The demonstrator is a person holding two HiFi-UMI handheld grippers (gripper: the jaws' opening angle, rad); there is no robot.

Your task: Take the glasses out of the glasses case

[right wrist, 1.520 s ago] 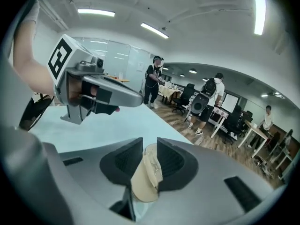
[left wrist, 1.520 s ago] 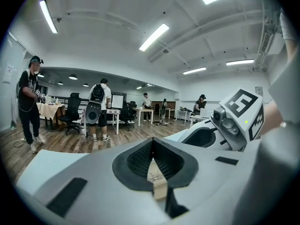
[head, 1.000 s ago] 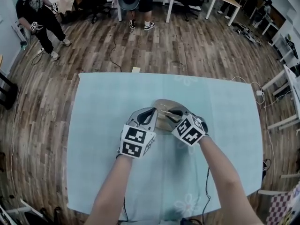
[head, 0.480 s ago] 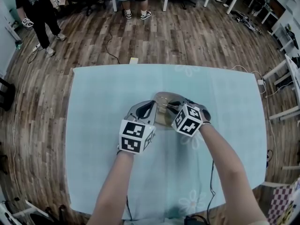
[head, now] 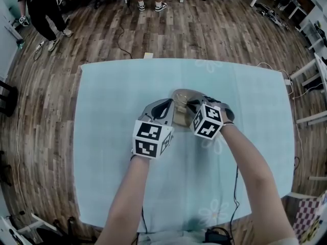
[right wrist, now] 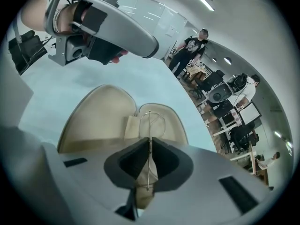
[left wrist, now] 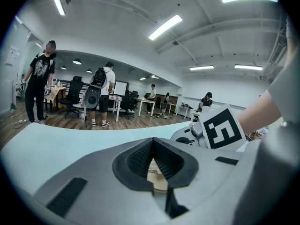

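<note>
Glasses [right wrist: 149, 121], thin wire-framed, are not yet out of the case [right wrist: 93, 121]. It lies open on the worktop [head: 112, 96] with its pale lining up, and the frame stands over the hinge end, one lens loop showing above the lining. The lid step looks done. What is left, by my reading, is lifting the frame clear and setting it down.

The right gripper [right wrist: 150, 161] has its jaws nearly together, pinching the wire of the frame. The left gripper [left wrist: 153, 156] has its jaws closed too, apparently on the case's left rim, which would steady it.

Both forearms reach forward from the near edge and converge at the worktop's middle. The grippers are close side by side, marker cubes up, with the left at the case's left edge and the right over its right half.
</note>
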